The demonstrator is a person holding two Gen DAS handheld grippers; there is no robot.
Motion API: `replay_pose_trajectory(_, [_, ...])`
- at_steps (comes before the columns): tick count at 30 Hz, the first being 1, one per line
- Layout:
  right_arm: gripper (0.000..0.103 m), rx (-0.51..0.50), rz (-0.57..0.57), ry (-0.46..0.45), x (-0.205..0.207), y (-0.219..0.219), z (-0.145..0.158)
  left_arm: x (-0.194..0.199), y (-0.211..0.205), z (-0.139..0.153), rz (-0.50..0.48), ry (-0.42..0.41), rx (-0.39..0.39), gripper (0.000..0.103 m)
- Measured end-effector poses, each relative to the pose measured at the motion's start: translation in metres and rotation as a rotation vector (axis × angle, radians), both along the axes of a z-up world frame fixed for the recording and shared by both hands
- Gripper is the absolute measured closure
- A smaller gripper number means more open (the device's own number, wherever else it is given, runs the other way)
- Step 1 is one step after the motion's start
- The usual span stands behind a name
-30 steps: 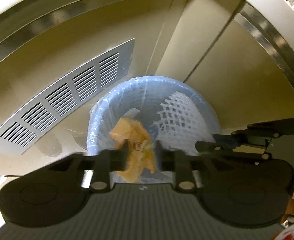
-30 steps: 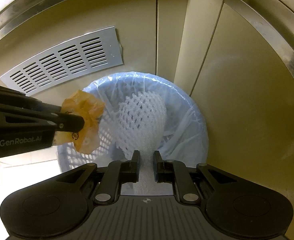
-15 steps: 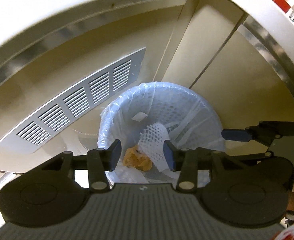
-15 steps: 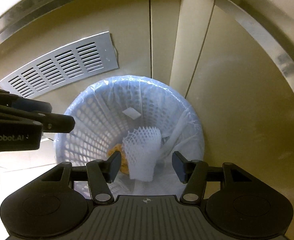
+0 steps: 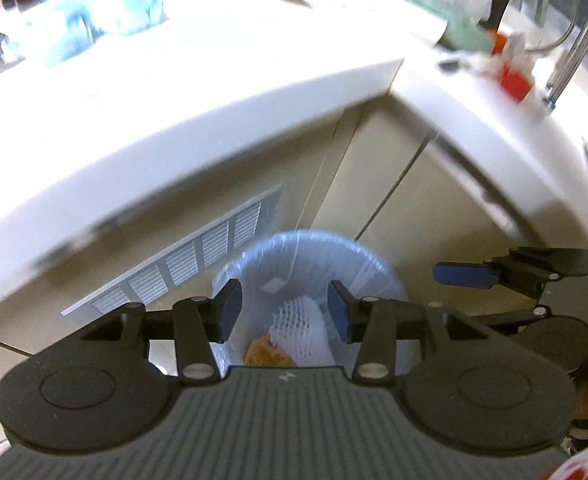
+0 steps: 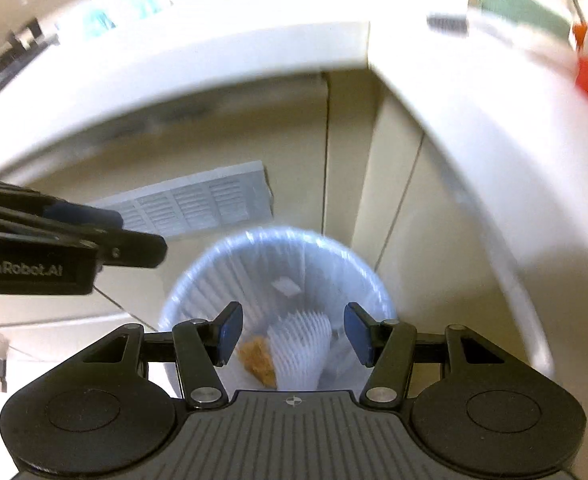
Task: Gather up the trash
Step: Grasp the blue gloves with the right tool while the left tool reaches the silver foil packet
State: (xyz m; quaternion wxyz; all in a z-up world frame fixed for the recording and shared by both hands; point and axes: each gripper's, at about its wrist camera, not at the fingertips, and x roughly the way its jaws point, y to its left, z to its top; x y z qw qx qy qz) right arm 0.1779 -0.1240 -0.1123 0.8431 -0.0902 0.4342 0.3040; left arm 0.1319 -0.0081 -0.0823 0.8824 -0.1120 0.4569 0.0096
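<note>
Blurring countertop clutter (image 5: 106,20) beyond recognition

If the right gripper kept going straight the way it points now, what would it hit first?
Most likely the white foam net lying in the lined trash bin, beside the orange wrapper. The right gripper is open and empty, and nothing shows in between, though depth is hard to judge.

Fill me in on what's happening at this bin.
A person is clearing trash with two handheld grippers. Both the left gripper and the right gripper hang above the lined bin, jaws open and empty; the right jaws have just been opening. The white foam net and the orange wrapper lie inside the bin. More clutter sits on the counter above.
</note>
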Motion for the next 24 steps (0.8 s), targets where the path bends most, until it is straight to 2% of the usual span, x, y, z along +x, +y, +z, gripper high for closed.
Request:
replay_pose_trajectory(9, [0.047, 0.102, 0.033, -0.135, -0.005, -0.007, 0.062, -0.019, 0.004, 0.061, 0.043, -0.148, 0.030, 0.054])
replay_pose_trajectory(14, [0.046, 0.160, 0.055, -0.192, 0.003, -0.003, 0.089, -0.022, 0.015, 0.089, 0.136, -0.228, 0.066, 0.051])
replay_pose_trajectory(17, [0.046, 0.188, 0.087, -0.213, 0.011, 0.005, 0.099, -0.023, 0.027, 0.100, 0.205, -0.261, 0.089, 0.044])
replay_pose_trajectory(19, [0.043, 0.204, 0.110, -0.217, 0.020, 0.015, 0.105, -0.025, 0.037, 0.106, 0.249, -0.277, 0.110, 0.042])
replay_pose_trajectory(21, [0.035, 0.223, 0.131, -0.226, 0.026, 0.026, 0.110, -0.027, 0.051, 0.109, 0.289, -0.281, 0.131, 0.041])
replay_pose_trajectory(24, [0.034, 0.241, 0.171, -0.249, 0.032, 0.047, 0.117, -0.027, 0.072, 0.114, 0.320, -0.286, 0.166, 0.037])
